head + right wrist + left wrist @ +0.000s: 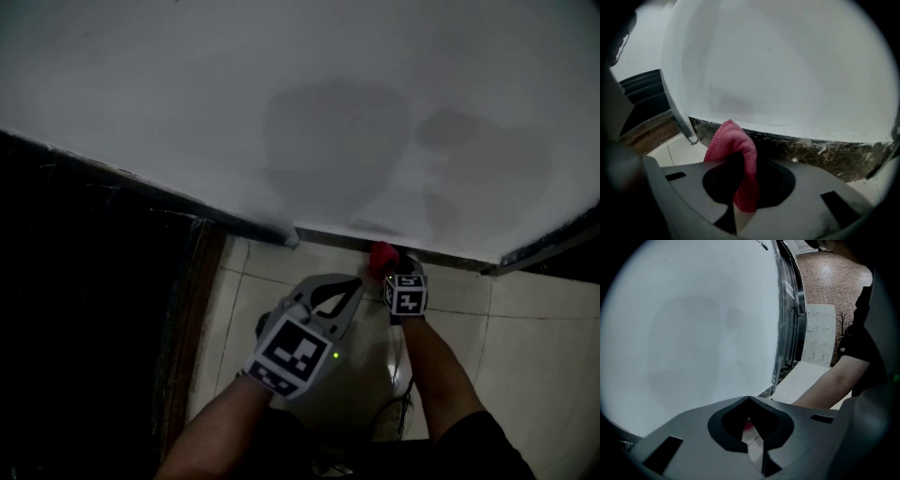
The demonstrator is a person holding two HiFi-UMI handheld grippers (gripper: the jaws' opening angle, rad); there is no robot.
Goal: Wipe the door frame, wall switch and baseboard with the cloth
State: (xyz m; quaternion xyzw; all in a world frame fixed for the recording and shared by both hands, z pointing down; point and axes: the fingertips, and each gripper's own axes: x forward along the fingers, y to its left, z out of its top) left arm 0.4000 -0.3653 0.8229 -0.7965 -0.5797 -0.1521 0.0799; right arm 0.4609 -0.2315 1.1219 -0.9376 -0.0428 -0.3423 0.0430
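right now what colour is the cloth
The cloth is pink, clearest in the right gripper view.

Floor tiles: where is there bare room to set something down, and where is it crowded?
Bare: tiles between door frame and left claw; tiles right of the right arm. Crowded: at the baseboard, where right claw holds the cloth.

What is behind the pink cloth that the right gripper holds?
Behind the pink cloth stands the dark marbled baseboard, under the white wall. The cloth covers one stretch of the baseboard, so the state of that stretch cannot be seen.
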